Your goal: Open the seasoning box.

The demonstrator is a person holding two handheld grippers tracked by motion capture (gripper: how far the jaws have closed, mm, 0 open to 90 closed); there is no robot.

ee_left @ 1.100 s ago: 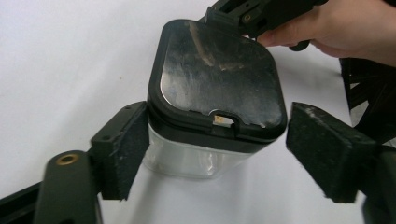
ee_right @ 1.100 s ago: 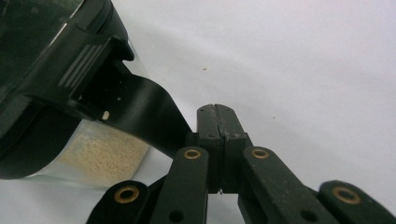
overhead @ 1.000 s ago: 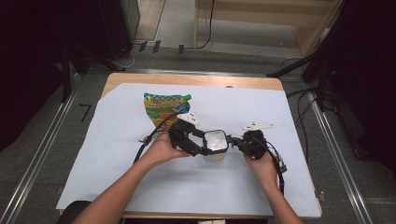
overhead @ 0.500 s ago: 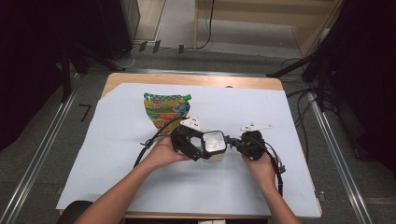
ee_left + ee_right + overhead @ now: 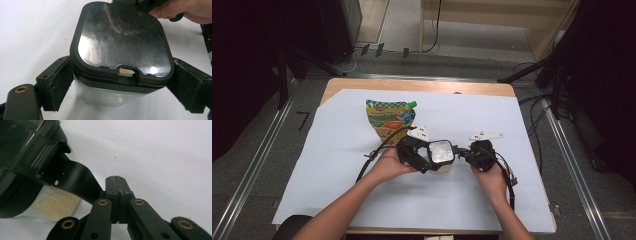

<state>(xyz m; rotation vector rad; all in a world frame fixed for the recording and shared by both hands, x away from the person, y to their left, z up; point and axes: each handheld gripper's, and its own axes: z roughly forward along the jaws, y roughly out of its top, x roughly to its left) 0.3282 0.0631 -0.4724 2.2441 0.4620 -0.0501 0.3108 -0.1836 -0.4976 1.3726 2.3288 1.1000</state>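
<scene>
A clear container [image 5: 441,154] with a black-rimmed, shiny lid [image 5: 122,42] stands on the white sheet and holds pale grain [image 5: 53,203]. My left gripper [image 5: 437,161] comes from the left and is shut on the container, one pad [image 5: 58,83] on each side wall just under the lid. My right gripper [image 5: 461,151] comes from the right with its jaws shut tip to tip [image 5: 116,180]. A black flap of the lid [image 5: 75,178] hangs down beside them; whether it is pinched I cannot tell.
A green and yellow checked pouch [image 5: 391,119] lies flat behind my left hand. The white sheet [image 5: 522,115] covers most of the wooden table [image 5: 412,85]. A few crumbs [image 5: 115,157] lie on it. Cables trail from both grippers toward the front edge.
My left gripper has shifted slightly to the right and toward me with the container. The right gripper has kept still.
</scene>
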